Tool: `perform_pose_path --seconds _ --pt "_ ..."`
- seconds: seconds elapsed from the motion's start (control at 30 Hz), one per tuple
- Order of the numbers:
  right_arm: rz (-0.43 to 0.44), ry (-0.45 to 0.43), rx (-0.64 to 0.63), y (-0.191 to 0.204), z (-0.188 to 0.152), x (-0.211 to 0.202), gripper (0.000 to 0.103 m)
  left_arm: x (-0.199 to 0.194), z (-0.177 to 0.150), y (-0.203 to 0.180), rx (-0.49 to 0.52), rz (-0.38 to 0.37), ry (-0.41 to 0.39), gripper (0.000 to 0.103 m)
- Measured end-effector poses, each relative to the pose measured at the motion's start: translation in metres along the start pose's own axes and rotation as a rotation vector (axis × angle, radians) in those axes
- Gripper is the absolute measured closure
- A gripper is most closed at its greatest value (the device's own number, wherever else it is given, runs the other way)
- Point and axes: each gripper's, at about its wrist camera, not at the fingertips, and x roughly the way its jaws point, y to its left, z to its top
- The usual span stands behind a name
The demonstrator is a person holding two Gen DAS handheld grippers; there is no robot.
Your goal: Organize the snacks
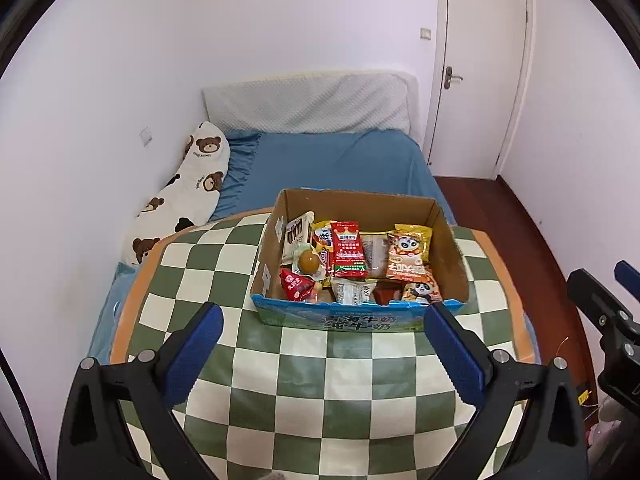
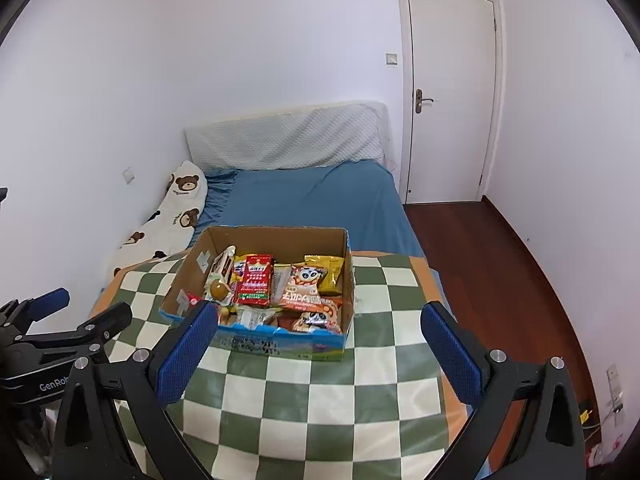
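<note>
An open cardboard box (image 1: 448, 236) (image 2: 192, 264) stands on a green-and-cream checked table (image 1: 320, 380) (image 2: 320, 392). It holds several snack packets: a red packet (image 1: 349, 249) (image 2: 254, 280), an orange panda bag (image 1: 408, 256) (image 2: 304, 285), a yellow bag (image 2: 332, 270), a brown egg pack (image 1: 307, 261) (image 2: 218, 289). My left gripper (image 1: 322, 350) is open and empty, held above the table in front of the box. My right gripper (image 2: 318, 350) is open and empty, also in front of the box. Each shows at the other view's edge.
Behind the table is a bed with a blue sheet (image 1: 340, 160) (image 2: 312, 200), a bear-print pillow (image 1: 176, 196) (image 2: 160, 220) at its left and a white headboard. A white door (image 1: 480, 72) (image 2: 448, 92) and dark wood floor (image 2: 500, 272) lie at the right.
</note>
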Motion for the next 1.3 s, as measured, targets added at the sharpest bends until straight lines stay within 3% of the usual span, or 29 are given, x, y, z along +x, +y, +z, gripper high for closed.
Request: perform_pose_path --seconds 0.23,0.57,1.3 --pt "-0.012 0.053 -0.001 0.004 0.005 0.044 0.0 0.042 0.008 -0.003 0.011 0.019 0.06 0.0" --pt "-0.017 0.124 0.008 0.003 0.002 0.087 0.0 0.067 0.013 -0.005 0.017 0.027 0.093 0.0" --pt "-0.021 0.128 0.001 0.001 0.001 0.091 0.0 0.059 0.018 -0.005 0.01 0.011 0.079 0.0"
